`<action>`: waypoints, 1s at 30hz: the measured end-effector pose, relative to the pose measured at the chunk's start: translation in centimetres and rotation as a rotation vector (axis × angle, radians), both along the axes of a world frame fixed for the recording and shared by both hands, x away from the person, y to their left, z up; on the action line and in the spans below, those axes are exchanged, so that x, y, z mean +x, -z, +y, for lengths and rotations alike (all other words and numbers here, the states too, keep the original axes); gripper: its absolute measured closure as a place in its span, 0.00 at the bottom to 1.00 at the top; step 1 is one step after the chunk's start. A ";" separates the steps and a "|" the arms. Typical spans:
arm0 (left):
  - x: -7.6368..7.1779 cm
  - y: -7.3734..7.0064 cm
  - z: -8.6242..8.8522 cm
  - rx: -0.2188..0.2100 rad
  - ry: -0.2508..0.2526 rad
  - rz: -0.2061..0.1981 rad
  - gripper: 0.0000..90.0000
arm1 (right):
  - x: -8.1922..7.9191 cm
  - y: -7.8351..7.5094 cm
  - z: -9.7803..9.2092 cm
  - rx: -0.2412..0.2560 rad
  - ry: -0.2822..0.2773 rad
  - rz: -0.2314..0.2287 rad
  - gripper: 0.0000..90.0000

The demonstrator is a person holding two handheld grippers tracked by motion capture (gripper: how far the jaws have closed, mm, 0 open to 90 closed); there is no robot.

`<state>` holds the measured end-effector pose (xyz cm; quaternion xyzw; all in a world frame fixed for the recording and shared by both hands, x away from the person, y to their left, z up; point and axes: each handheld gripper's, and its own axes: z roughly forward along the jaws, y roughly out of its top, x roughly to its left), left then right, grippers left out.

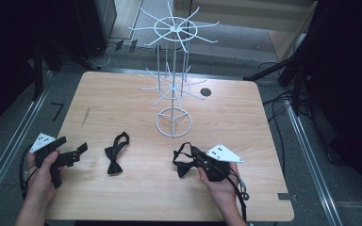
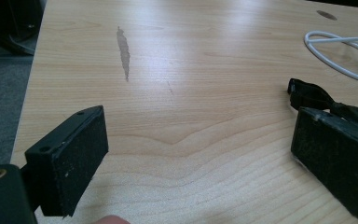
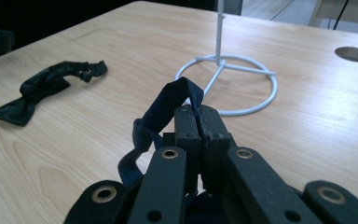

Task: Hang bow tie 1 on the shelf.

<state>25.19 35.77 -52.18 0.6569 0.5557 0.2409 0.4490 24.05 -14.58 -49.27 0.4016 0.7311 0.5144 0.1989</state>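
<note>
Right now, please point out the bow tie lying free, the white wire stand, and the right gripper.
free bow tie point(image 1: 114, 166), high view, its knot.
white wire stand point(image 1: 173, 123), high view, base ring.
right gripper point(image 3: 199, 122), right gripper view, between closed fingertips.

The left gripper point(image 1: 78, 151) hovers with jaws spread wide, while the right gripper point(image 1: 192, 151) has its jaws clamped together.

On the table point(image 1: 122, 99), a wire rack point(image 1: 173, 123) stands centre-rear. One bow tie point(image 1: 115, 153) lies before it to the left; a second bow tie point(image 1: 184, 162), apparently partly lifted, sits right, pinched in the right gripper point(image 1: 194, 151). The left gripper point(image 1: 78, 151) rests far left.
</note>
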 end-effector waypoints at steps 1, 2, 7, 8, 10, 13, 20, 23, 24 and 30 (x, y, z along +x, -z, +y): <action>0.0 0.0 0.0 0.000 -0.001 -0.001 0.05 | 0.1 -0.3 -0.2 0.016 0.006 -0.007 0.99; 0.0 0.0 0.0 0.000 -0.001 -0.001 0.05 | 0.1 -0.3 -0.2 0.016 0.006 -0.007 0.99; 0.0 0.0 0.0 0.001 -0.003 -0.002 0.05 | 0.1 -1.5 -0.2 0.020 0.001 -0.039 0.99; 0.0 0.0 0.0 0.000 -0.002 -0.002 0.05 | 0.1 -1.8 -0.1 0.015 -0.001 -0.045 0.99; 0.0 0.0 0.0 0.001 -0.002 -0.001 0.05 | 0.1 -2.1 -0.1 0.014 0.000 -0.053 0.99; 0.0 0.0 0.0 0.000 -0.002 -0.002 0.05 | 0.3 -2.7 0.1 0.017 0.006 -0.070 0.99; 0.0 0.0 0.0 -0.002 0.000 -0.003 0.05 | 0.6 -3.5 0.3 0.031 0.002 -0.090 0.99; 0.0 0.0 -0.1 -0.004 0.001 -0.003 0.05 | 0.7 -4.1 0.3 0.033 0.002 -0.099 0.99; 0.0 0.0 -0.1 -0.004 0.001 -0.003 0.05 | 0.7 -4.3 0.3 0.037 0.002 -0.104 0.99; 0.0 0.0 -0.1 -0.004 0.001 -0.002 0.05 | 1.0 -5.0 0.5 0.036 -0.003 -0.117 0.99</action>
